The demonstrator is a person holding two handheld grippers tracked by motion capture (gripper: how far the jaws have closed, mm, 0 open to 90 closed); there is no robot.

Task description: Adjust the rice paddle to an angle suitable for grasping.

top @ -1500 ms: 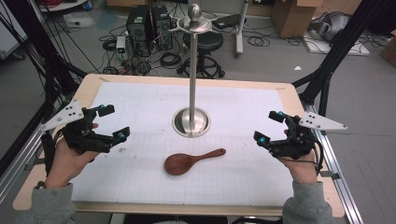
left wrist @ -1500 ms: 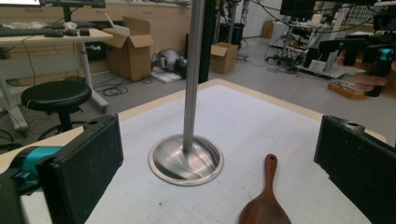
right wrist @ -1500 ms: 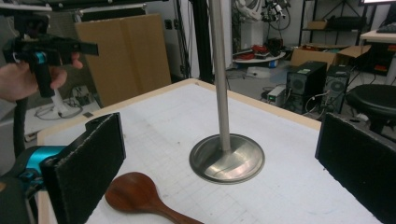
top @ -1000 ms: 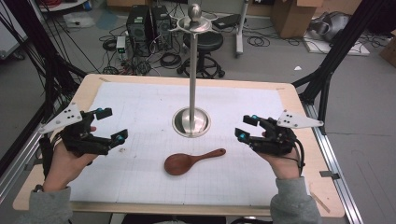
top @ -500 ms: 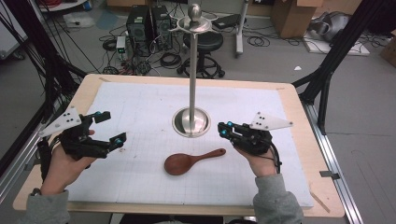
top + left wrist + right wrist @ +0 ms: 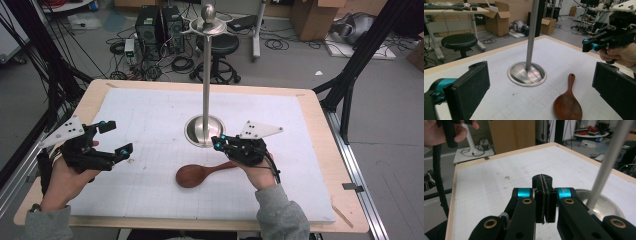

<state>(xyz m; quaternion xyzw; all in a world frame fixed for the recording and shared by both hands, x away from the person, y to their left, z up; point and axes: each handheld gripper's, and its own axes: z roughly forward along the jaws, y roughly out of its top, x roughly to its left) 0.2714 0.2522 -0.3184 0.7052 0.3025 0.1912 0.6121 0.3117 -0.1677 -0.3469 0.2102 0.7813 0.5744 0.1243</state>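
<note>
A dark wooden spoon (image 6: pixel 197 175) lies on the white mat, bowl to the left, its handle running right under my right gripper (image 6: pixel 216 141). That gripper hovers beside the stand's base; its jaws have just been closing and now stand shut, pads pressed together with nothing between them (image 6: pixel 542 182). A steel stand (image 6: pixel 204 131) with a tall pole rises at the mat's centre. My left gripper (image 6: pixel 116 137) stays at the left, open and empty. In the left gripper view its jaws (image 6: pixel 541 95) frame the spoon (image 6: pixel 567 107) and the stand's base (image 6: pixel 527 73).
The white gridded mat (image 6: pixel 150 115) covers a wooden table (image 6: pixel 310 100). The stand's pole (image 6: pixel 606 167) leans across the right gripper view, close to the shut jaws. Behind the table stand a stool (image 6: pixel 219 45), computer cases and cardboard boxes.
My right gripper has moved left across the mat to the stand's base and the spoon's handle, and its jaws have closed. The left gripper has kept still.
</note>
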